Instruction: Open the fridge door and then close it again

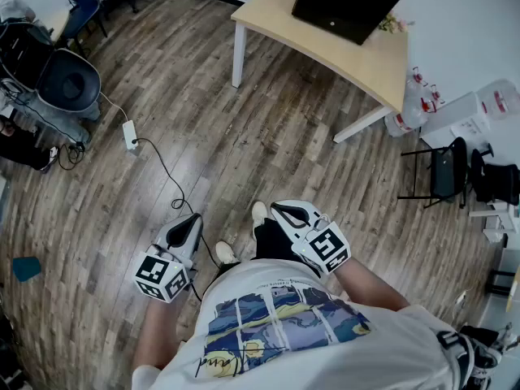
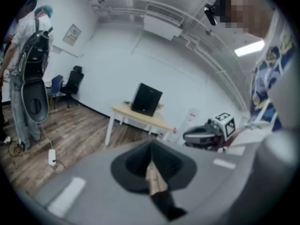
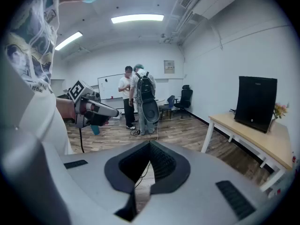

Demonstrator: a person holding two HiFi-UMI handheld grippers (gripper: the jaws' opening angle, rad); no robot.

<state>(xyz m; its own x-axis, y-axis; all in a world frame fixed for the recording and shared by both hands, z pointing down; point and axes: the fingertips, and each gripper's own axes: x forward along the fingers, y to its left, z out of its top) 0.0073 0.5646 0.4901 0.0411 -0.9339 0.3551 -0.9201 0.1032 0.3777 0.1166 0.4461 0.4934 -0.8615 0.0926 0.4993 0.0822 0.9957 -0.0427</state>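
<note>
A black box-shaped appliance [image 1: 345, 2] [image 2: 146, 99] [image 3: 257, 103], possibly the fridge, stands with its door closed on a light wooden table [image 1: 366, 59] across the room. Both grippers are held near the person's waist, far from it. My left gripper [image 1: 195, 216] [image 2: 151, 146] is shut and holds nothing. My right gripper [image 1: 276, 207] [image 3: 150, 144] also has its jaws together at the tips, with nothing between them. Each gripper shows in the other's view, the right gripper [image 2: 187, 136] and the left gripper [image 3: 116, 115], side by side and apart.
A power strip [image 1: 130, 134] with a trailing cable lies on the wood floor ahead. An office chair [image 1: 69, 80] and gear stand at the far left, a black chair [image 1: 447, 173] and water jugs [image 1: 414, 96] at the right. Two people [image 3: 136, 97] stand further back.
</note>
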